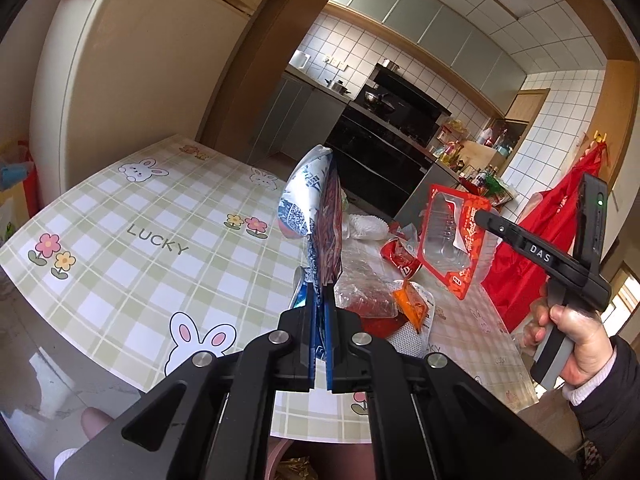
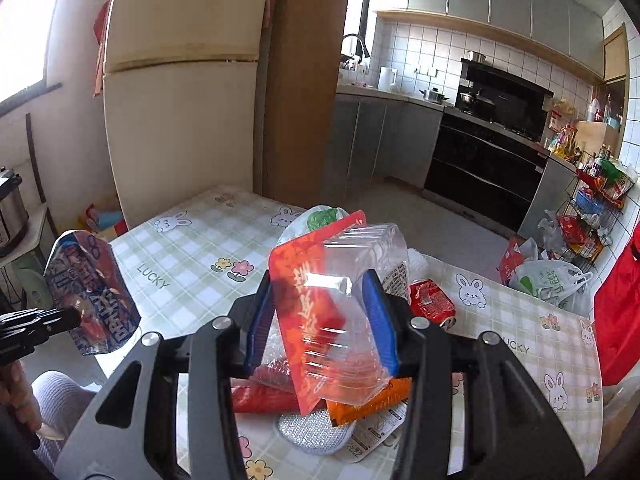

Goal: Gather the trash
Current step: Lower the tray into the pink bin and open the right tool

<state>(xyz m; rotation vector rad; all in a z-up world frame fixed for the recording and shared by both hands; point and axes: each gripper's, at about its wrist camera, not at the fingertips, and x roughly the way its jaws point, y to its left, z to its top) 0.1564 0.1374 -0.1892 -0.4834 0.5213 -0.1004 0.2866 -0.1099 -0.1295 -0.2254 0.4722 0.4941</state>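
A: Your left gripper (image 1: 320, 304) is clamped tight on a blue-and-white snack bag (image 1: 310, 204), which stands up out of the pinched jaws, clear of the table (image 1: 132, 240).

B: And your right gripper (image 2: 324, 312)?

A: Its blue pads (image 2: 378, 316) press both sides of a clear plastic tray in a red card sleeve (image 2: 320, 300), jaws partway apart with the package between them. You hold it lifted above the pile.

B: What sits under it?

A: An orange sachet (image 2: 360, 404), a crushed red can (image 2: 432, 300), bubble wrap and a white mesh pad (image 2: 312, 432), all on the checked bunny cloth.

B: Where is the rest?

A: Near the table's far right edge, a red bag (image 1: 548, 232) hangs. From the left camera, your right hand (image 1: 568, 344) grips the handle.
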